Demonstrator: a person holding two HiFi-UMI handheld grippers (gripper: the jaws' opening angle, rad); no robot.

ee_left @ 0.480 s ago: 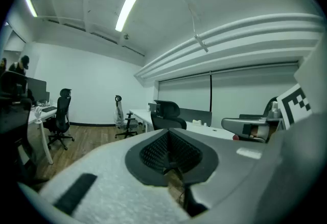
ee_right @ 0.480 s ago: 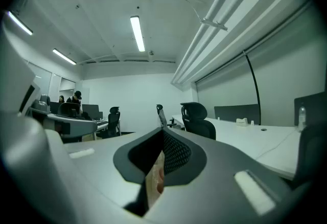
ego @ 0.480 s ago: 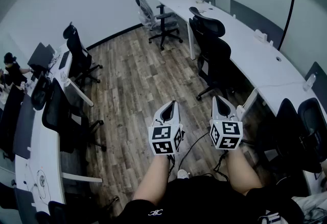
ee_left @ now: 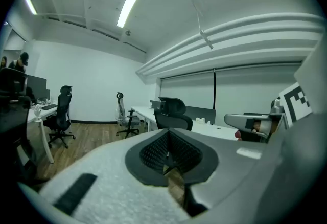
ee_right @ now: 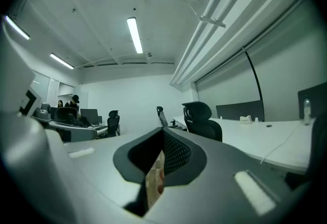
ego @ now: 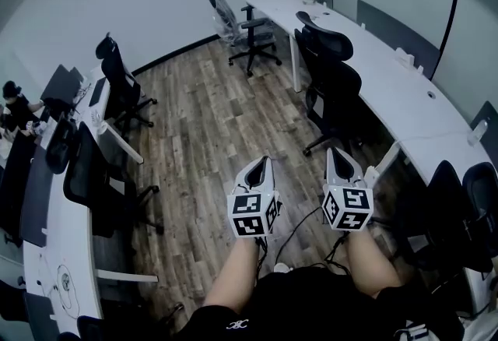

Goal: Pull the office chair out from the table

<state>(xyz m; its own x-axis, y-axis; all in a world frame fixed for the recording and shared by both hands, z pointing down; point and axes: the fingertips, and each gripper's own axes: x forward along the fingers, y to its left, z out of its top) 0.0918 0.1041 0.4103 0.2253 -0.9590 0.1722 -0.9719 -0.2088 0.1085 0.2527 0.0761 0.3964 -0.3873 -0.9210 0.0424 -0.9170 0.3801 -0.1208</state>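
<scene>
Against the long edge of the white right tabletop (ego: 393,79) stands the black office chair (ego: 331,75), upright, headrest high, its wheeled base on the wooden floor (ego: 210,129) and its seat close beside a tabletop leg. Two grippers are held out side by side above the floor, both well apart from that chair, which lies beyond the right one. The left gripper (ego: 263,164) has its fingers (ee_left: 102,177) pressed together with nothing between them. The right gripper (ee_right: 161,159) likewise has its fingers (ee_right: 245,166) pressed together and empty. Six chairs can be made out plainly in the head view. Besides the office chair, one pale chair (ego: 233,16) stands out on the floor off the far end of the right tabletop. Two dark chairs sit at that tabletop's near end, the inner dark chair (ego: 436,188) and the outer dark chair (ego: 481,191). Two more sit along the left tabletop (ego: 54,238), the far left chair (ego: 117,82) and the near left chair (ego: 82,172). One person (ego: 15,102) sits at the far end of the left tabletop. A dark cable (ego: 299,226) trails across the floor between the grippers.
</scene>
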